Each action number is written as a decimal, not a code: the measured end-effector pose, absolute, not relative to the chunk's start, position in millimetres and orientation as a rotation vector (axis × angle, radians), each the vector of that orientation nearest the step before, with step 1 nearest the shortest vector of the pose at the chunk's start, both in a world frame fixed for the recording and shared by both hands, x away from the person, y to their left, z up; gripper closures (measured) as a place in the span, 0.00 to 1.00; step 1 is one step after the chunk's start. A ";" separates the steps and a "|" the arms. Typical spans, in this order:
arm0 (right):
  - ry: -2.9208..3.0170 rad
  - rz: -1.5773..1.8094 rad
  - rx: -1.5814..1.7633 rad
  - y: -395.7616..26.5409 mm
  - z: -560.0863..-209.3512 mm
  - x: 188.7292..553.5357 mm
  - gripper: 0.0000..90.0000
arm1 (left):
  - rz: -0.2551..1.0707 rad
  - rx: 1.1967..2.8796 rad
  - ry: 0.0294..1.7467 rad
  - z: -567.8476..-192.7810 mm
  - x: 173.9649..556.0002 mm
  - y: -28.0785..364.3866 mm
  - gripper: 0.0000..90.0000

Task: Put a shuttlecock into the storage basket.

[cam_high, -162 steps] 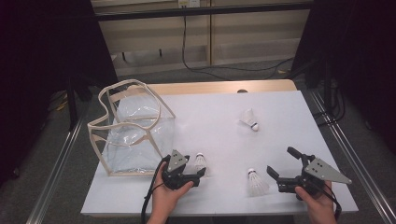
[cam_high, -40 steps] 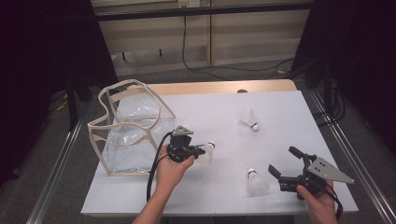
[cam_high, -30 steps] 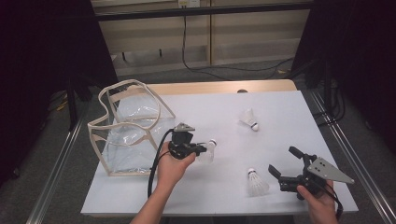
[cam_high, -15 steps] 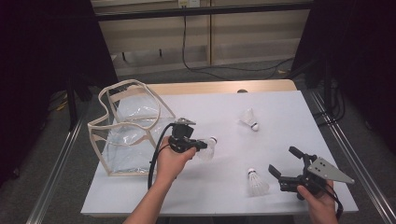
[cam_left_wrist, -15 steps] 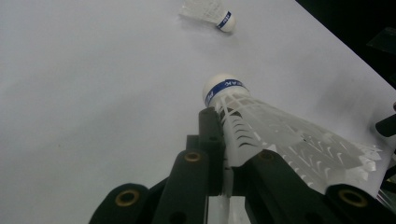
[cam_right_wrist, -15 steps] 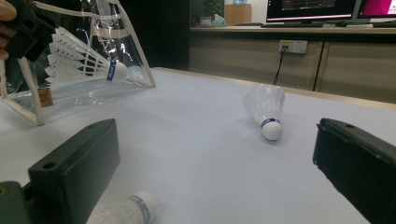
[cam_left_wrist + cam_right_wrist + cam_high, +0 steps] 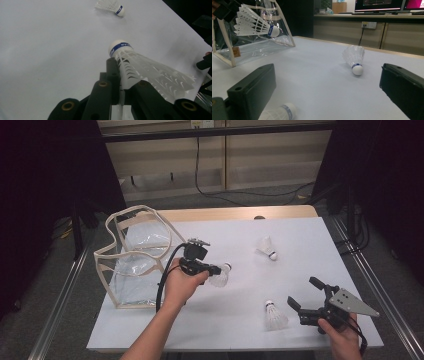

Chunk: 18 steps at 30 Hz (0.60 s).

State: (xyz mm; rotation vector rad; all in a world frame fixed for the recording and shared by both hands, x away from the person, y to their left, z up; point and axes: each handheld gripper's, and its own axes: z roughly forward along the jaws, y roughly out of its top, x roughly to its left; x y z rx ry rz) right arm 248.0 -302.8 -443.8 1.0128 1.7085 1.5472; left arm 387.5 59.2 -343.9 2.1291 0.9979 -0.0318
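One shuttlecock (image 7: pixel 140 67) pinched by feathers in left gripper (image 7: pixel 214 269) (grip thin); may slip or crush short of bag (image 7: pixel 135 265). Right gripper (image 7: pixel 304 295) spread, idle.

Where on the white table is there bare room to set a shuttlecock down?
Bare: the white table between the far white feather shuttlecock and the near one, and its near-left edge below the clear plastic bag. Crowded: beside the bag, where the left hand-held gripper holds a shuttlecock.
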 end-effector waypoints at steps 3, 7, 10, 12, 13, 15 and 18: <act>1.707 1.551 1.012 -303.0 -443.8 247.9 0.00 | -0.040 2.141 0.997 -341.2 390.0 59.3 0.99; 1.708 1.551 1.012 -303.2 -443.7 247.8 0.00 | -0.052 2.149 1.004 -337.8 393.6 60.0 0.99; 1.710 1.550 1.011 -303.4 -443.6 247.9 0.00 | -0.062 2.146 1.007 -333.9 395.6 60.8 0.99; 1.709 1.551 1.012 -303.3 -443.7 248.0 0.00 | -0.071 2.153 1.005 -331.7 397.0 61.4 0.99; 1.710 1.551 1.012 -303.2 -443.7 248.0 0.00 | -0.078 2.151 1.007 -331.0 397.7 61.7 0.99; 1.710 1.552 1.011 -303.2 -443.7 248.0 0.00 | -0.084 2.162 1.003 -329.4 399.5 63.0 0.99; 1.710 1.552 1.011 -303.1 -443.7 248.2 0.00 | -0.086 2.162 1.011 -325.6 401.5 64.8 0.99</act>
